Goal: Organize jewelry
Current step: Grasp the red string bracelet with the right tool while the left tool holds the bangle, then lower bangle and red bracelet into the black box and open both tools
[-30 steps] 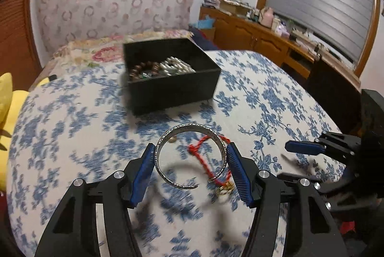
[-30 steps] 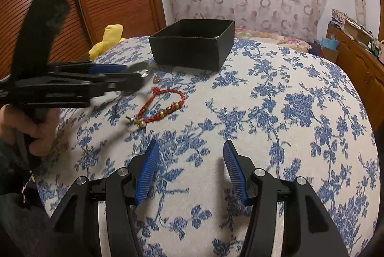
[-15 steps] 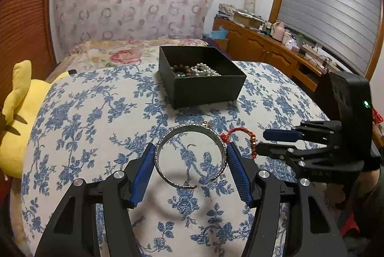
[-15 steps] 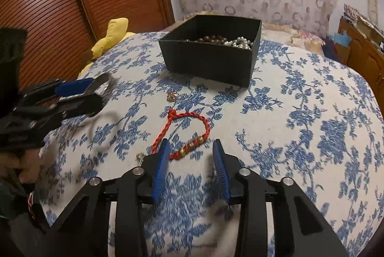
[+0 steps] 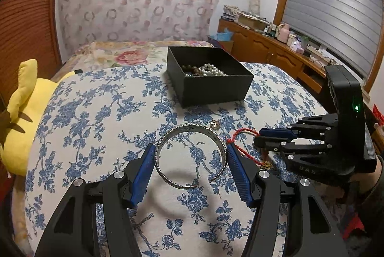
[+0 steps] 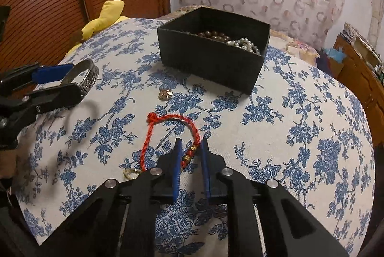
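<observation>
Right gripper [image 6: 190, 149] now forward over red cord bracelet [image 6: 168, 134], jaws closing around beaded stretch; left gripper [image 5: 190, 161] clamps silver bangle [image 5: 190, 157] above cloth.

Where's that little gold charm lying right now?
The gold charm lies loose on the floral cloth, left of centre in the right wrist view, between the black box and the red cord bracelet.

A black box [image 6: 211, 60] stood on the floral bed cover [image 6: 300, 137], its top open and unblocked. Just in front of the box lay a small gold charm [image 6: 165, 94]; nearer still, a red cord bracelet [image 6: 168, 137]. Right of the box, the cover lay bare. Left of it sat a yellow plush toy [image 5: 26, 117].
</observation>
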The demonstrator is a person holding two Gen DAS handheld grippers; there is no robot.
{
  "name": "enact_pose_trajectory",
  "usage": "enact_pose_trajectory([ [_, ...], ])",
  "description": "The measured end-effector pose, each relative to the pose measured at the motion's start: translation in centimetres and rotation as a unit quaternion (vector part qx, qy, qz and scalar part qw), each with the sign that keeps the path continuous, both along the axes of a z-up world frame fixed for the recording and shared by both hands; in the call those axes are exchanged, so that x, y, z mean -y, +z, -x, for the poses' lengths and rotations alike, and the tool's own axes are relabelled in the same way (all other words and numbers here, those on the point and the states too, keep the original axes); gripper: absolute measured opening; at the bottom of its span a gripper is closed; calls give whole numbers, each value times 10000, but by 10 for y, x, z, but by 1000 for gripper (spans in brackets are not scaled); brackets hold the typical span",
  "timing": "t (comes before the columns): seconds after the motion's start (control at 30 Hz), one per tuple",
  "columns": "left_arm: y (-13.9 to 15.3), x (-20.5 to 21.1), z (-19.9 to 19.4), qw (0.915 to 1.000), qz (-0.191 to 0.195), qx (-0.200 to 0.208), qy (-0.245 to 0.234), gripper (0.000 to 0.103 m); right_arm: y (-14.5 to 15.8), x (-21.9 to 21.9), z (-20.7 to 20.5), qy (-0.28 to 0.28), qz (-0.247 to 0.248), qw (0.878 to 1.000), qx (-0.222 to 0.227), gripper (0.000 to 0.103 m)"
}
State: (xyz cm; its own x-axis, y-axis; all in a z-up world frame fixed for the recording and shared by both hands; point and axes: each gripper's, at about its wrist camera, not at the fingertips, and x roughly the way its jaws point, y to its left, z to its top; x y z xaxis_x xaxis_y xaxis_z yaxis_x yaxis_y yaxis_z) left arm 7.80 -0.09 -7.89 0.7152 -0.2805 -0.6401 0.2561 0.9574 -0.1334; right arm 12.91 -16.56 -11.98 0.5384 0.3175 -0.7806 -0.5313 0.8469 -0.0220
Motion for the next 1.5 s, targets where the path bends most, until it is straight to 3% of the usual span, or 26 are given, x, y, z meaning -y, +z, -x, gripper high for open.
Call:
enact_pose_trajectory([
  [0.1, 0, 0, -1, 10000, -4, -3, 6, 58, 0, 5, -1, -24, -31, 10000, 10, 8],
  [0.3, 0, 0, -1, 10000, -12, 3, 2, 58, 10, 14, -5, -101, -253, 9995, 166, 8],
  [0.83, 19, 3, -21, 9997, -115, 223, -4, 58, 81, 25, -32, -98, -588, 9925, 1067, 8],
  [0.97, 25, 5, -25, 9992, -175, 357, -30, 58, 93, 27, -46, -90, -899, 9876, 1282, 8],
  [1.17, 32, 5, -39, 9991, -134, 403, 17, 58, 92, 28, -80, -200, -1367, 9841, 1113, 8],
  [1.5, 40, 17, -71, 9990, -162, 410, 5, 58, 62, 23, -117, -179, -1400, 9878, 664, 10],
])
